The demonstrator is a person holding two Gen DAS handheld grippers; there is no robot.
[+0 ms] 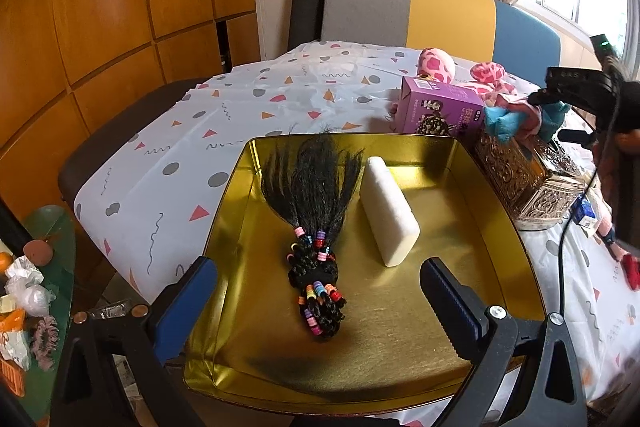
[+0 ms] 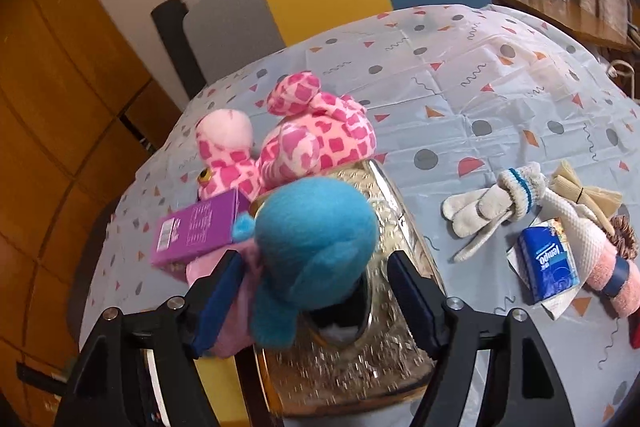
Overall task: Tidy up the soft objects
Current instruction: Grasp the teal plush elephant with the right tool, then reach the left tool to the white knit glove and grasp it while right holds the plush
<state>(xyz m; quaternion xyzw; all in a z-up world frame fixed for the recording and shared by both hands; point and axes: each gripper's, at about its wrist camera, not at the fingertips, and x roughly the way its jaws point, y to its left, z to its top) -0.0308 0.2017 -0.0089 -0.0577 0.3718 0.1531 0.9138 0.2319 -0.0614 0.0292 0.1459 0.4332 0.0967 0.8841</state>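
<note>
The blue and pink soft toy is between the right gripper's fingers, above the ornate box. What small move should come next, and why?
Probably close the right gripper on the blue and pink toy. Its jaws stand apart with the toy between them, so it seems not gripped. The gold tray, already holding the braided hairpiece and white sponge, looks like the destination.

The small blue plastic-wrapped tissue pack (image 2: pixel 547 265), lying on the bench at the right, reads "Tempo" in white letters. Print on the purple cardboard box (image 2: pixel 196 233) to the left is too small to read.
</note>
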